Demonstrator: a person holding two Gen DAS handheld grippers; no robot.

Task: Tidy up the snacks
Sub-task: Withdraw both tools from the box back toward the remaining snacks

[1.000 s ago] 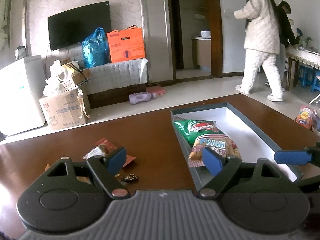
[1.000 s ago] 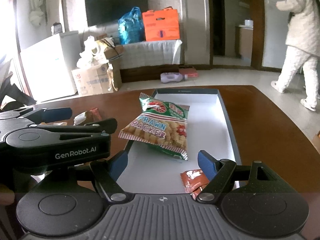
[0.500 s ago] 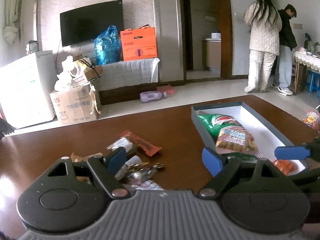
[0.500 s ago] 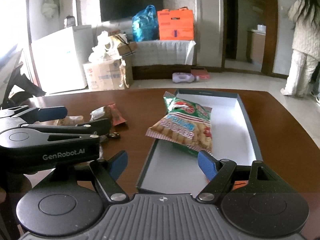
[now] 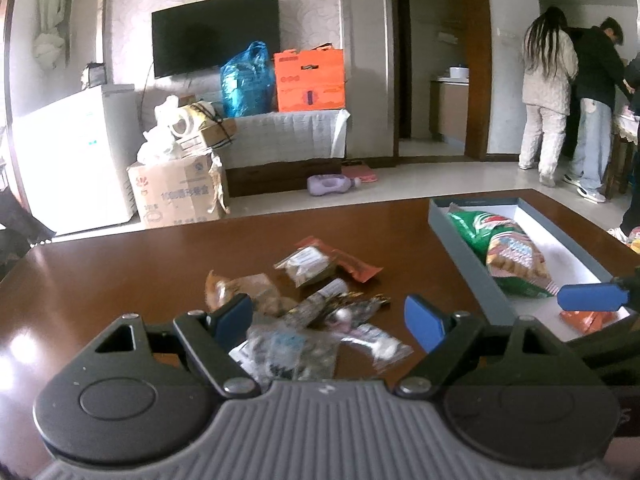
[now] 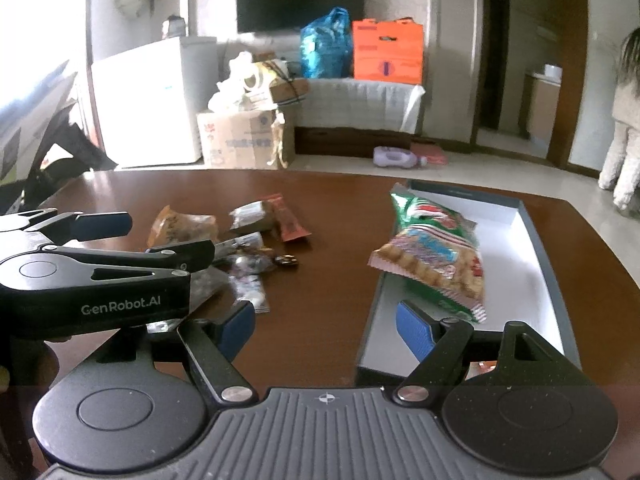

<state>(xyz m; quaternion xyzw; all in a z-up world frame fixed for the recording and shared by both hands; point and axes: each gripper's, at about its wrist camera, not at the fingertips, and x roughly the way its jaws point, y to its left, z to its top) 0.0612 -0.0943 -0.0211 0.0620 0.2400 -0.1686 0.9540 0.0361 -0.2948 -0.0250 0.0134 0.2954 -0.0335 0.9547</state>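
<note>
Prawn-cracker bag [image 6: 434, 268] in grey box [image 6: 544, 240] (loose snacks [image 6: 240, 240] left).

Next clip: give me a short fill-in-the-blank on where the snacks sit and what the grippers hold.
1. The prawn cracker bag lies partly on top of a ____ bag inside the box.
2. The small loose snacks lie on the ____, outside the box.
3. The left gripper and right gripper both hold ____.

Missing words: green; table; nothing
</note>
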